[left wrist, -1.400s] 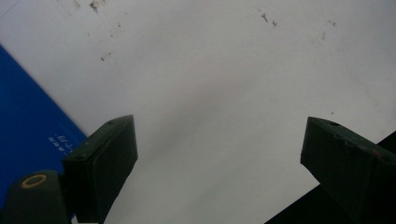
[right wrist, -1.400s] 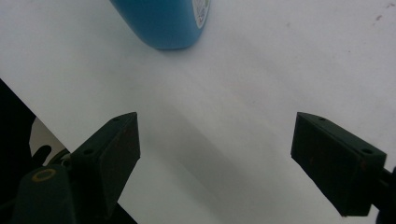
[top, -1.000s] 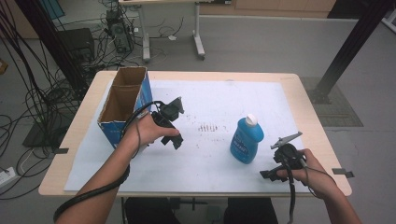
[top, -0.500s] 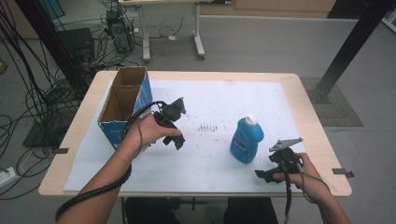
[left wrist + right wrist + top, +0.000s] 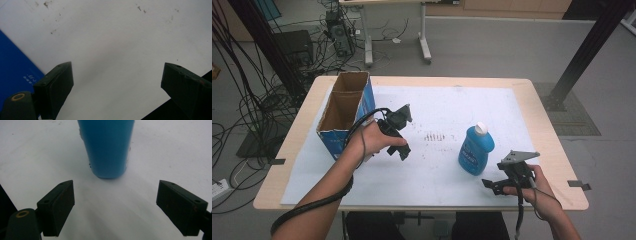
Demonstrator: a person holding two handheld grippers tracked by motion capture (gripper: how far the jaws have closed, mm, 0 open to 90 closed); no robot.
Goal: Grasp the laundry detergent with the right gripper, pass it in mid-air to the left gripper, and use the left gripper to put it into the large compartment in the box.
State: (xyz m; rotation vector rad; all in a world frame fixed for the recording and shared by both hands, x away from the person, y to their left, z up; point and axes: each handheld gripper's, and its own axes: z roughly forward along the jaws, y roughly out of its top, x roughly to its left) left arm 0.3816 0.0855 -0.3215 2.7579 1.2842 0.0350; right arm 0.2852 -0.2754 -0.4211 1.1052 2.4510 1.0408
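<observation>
On the white sheet (image 5: 437,165) covering the tabletop (image 5: 542,100), a blue bottle (image 5: 475,150) with a white cap stands upright, right of centre. The right hand-held gripper (image 5: 492,186) sits low near the front edge, just beside the bottle and apart from it; in the right gripper view its jaws are spread wide with the bottle's base (image 5: 107,152) ahead between them, untouched. The left hand-held gripper (image 5: 404,152) is held above the sheet next to an open cardboard box (image 5: 343,117) with blue sides, well apart from the bottle. Its jaws are spread too, with nothing between them; the box's blue side (image 5: 12,67) shows at the left in the left gripper view.
</observation>
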